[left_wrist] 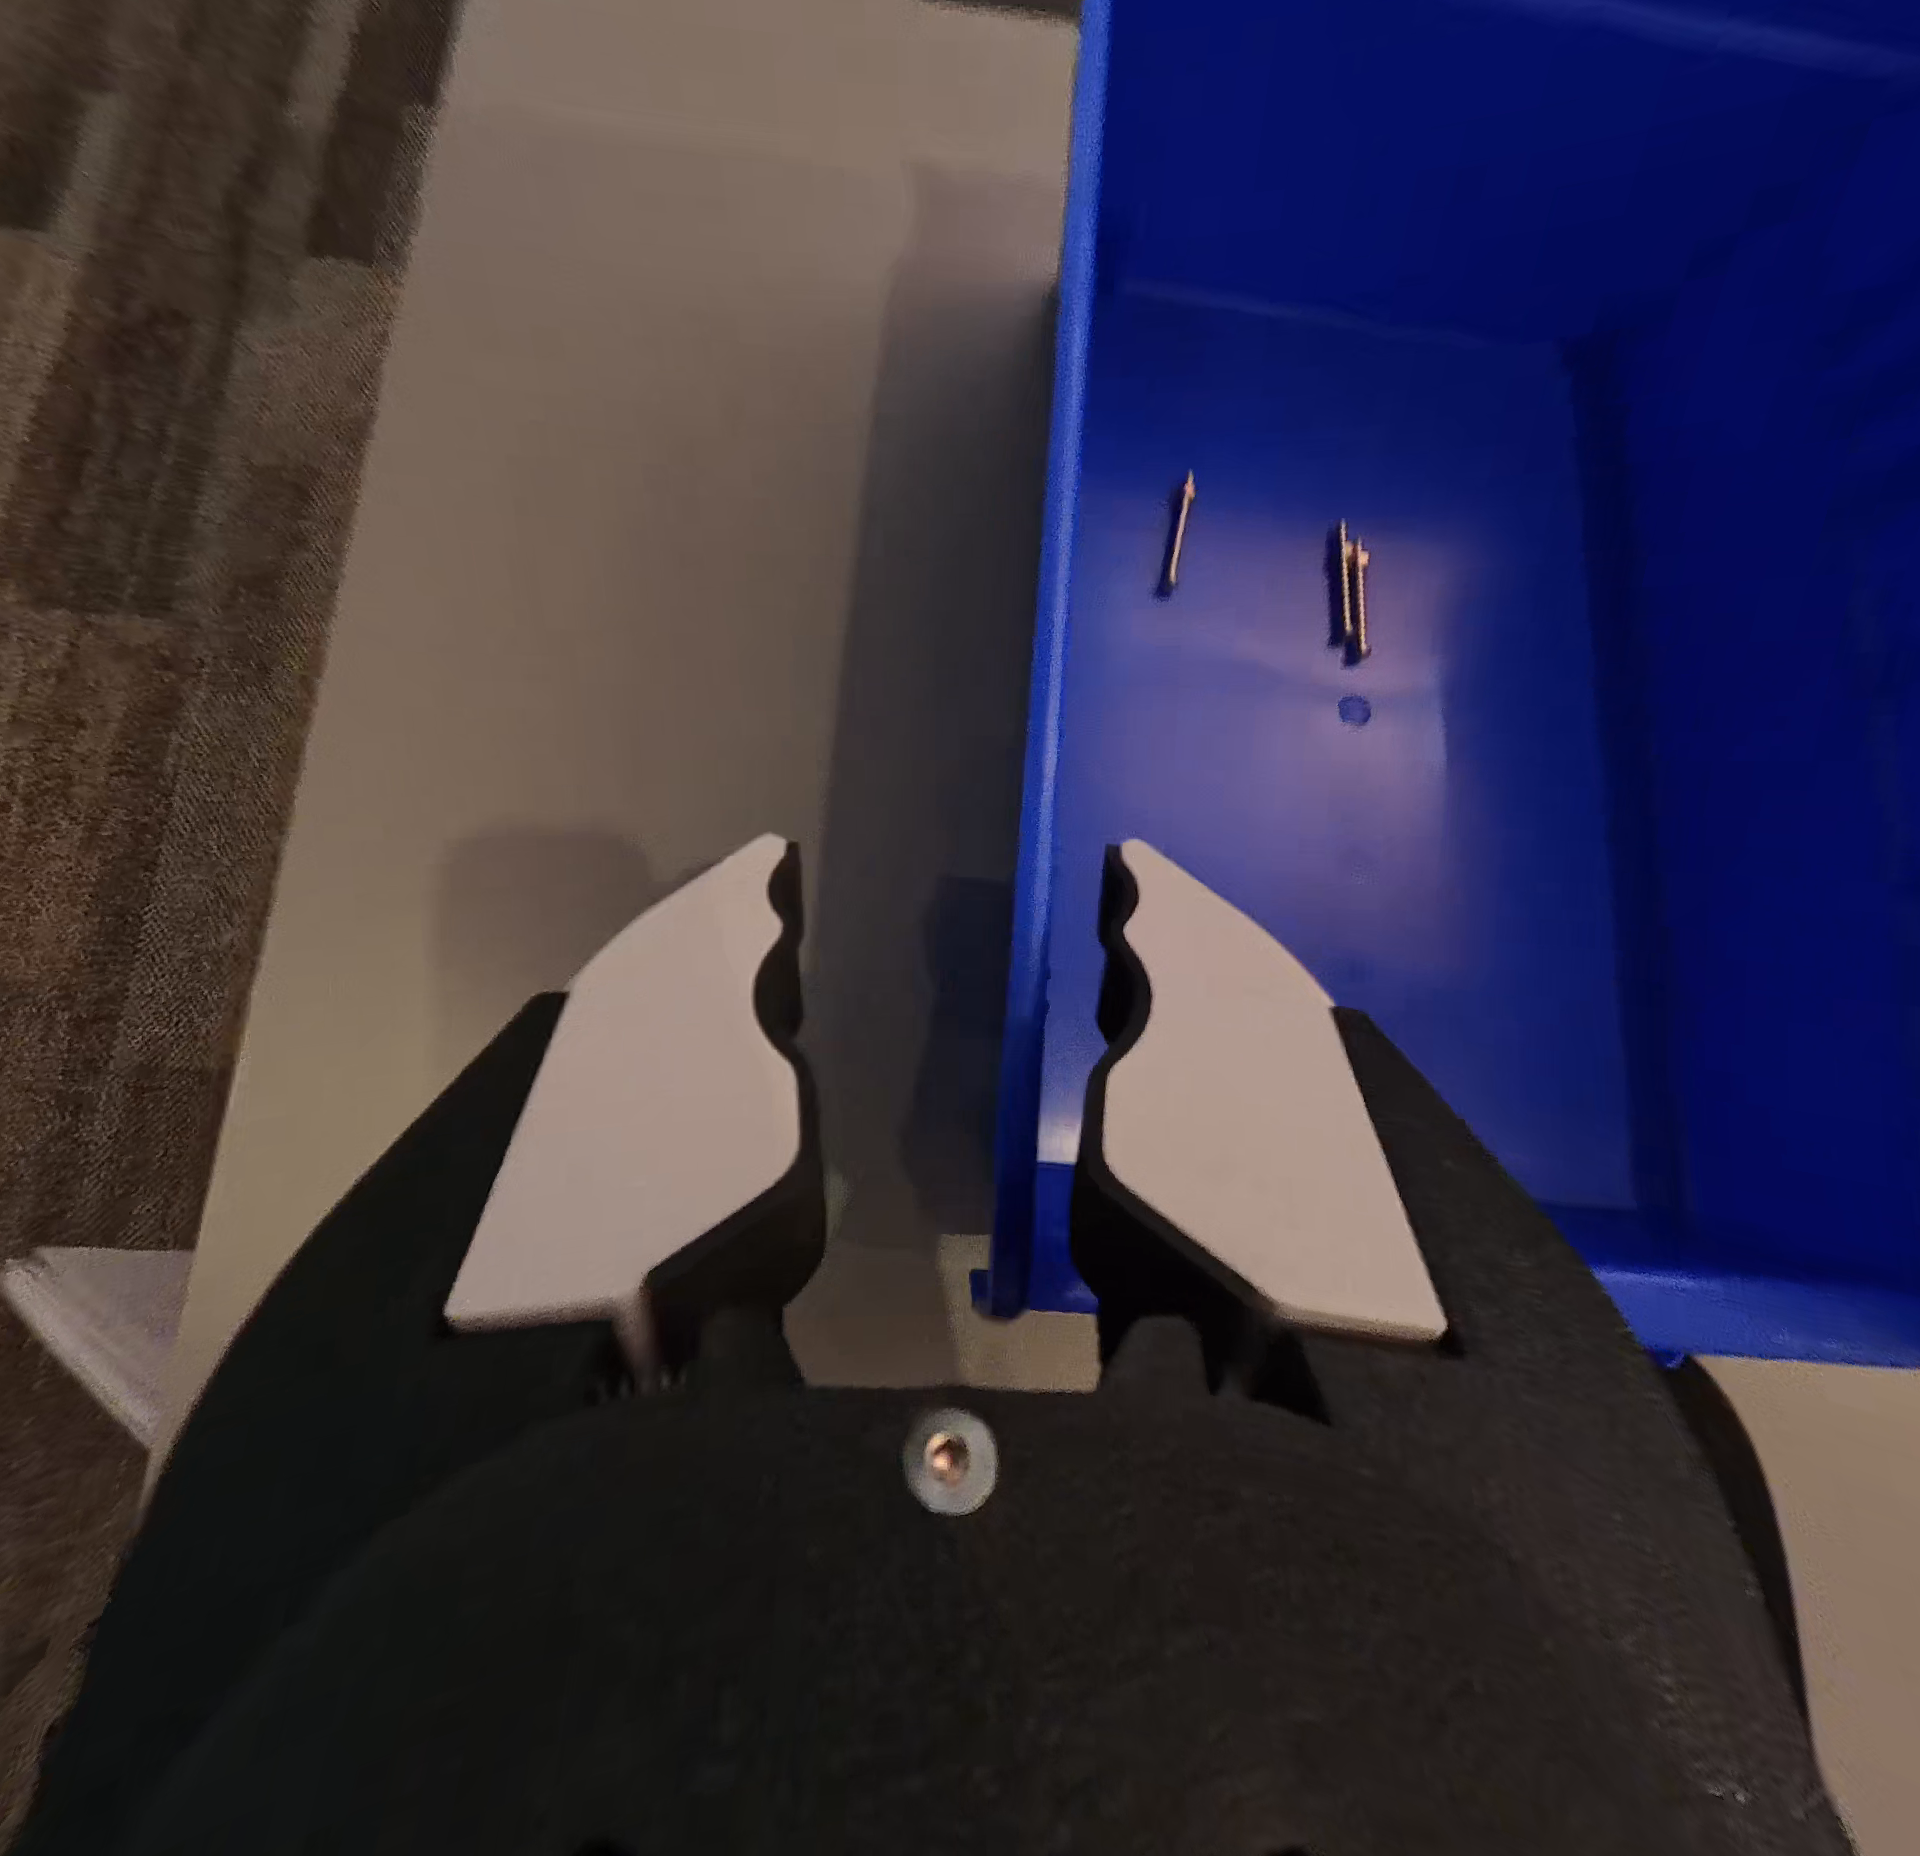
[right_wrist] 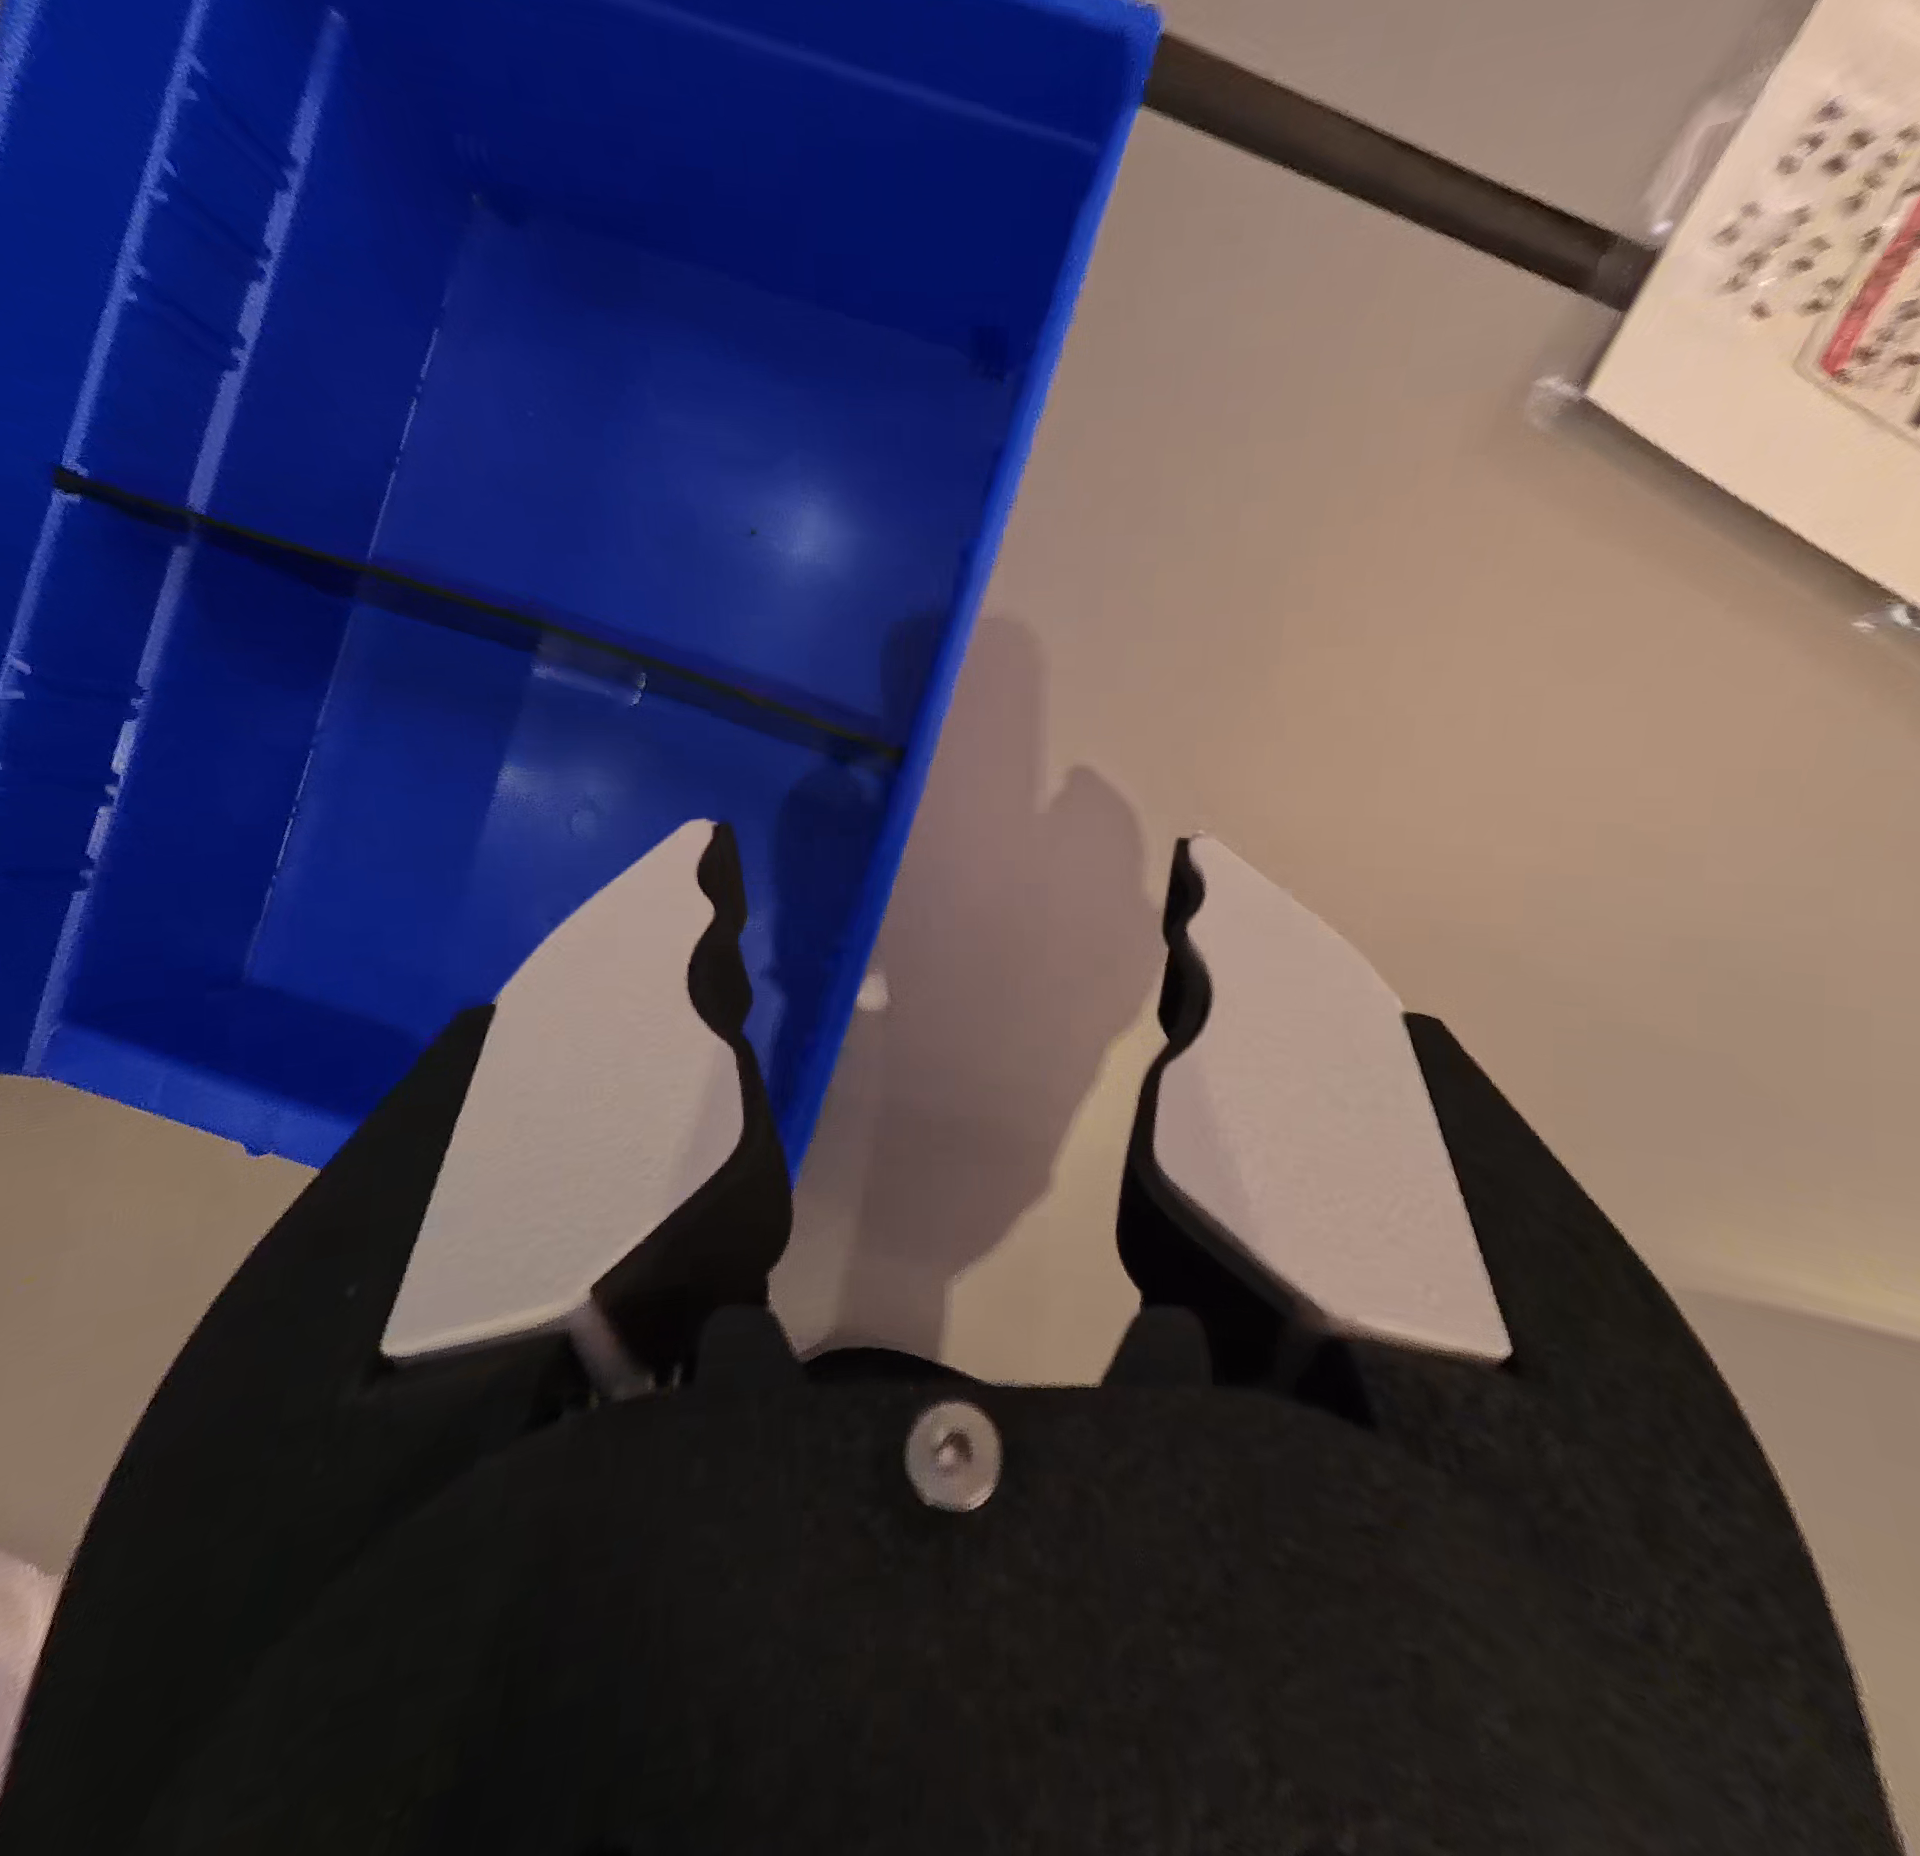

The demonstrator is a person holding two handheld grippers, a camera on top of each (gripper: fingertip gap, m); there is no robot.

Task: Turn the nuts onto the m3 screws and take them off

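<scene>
Left wrist view. The left gripper (left_wrist: 951, 850) is seen with its jaws apart and nothing held between them. The gap straddles the left wall of a blue bin (left_wrist: 1049, 767) that stands on a pale table (left_wrist: 644, 456); the right finger is over the bin's interior, the left finger over bare table. Ahead and to the right of the fingertips, on the bin floor, three thin screws are counted: a single screw (left_wrist: 1179, 533) nearer the wall, and a pair of screws (left_wrist: 1351, 596) lying side by side, apparently touching. Just short of the pair a small round mark (left_wrist: 1354, 711) is noted; whether it is a nut or a feature of the moulding cannot be told. No nut is seen threaded on any screw, though blur limits certainty. Carpet (left_wrist: 156, 456) is visible far left, beyond the table edge.

Right wrist view. The right gripper (right_wrist: 951, 835) is likewise seen parted and empty, with its left finger over the bin's near-right corner and its right finger over table. A thin dark divider (right_wrist: 468, 606) crosses the bin ahead and to the left. No screws or nuts can be made out in the compartments shown. A dark rod (right_wrist: 1382, 159) and a clear bag of small parts (right_wrist: 1808, 175) lie well ahead to the right.

Progress. Nothing is held; the task is judged to be at a point where a screw must be picked up. How many cycles are complete cannot be told.
</scene>
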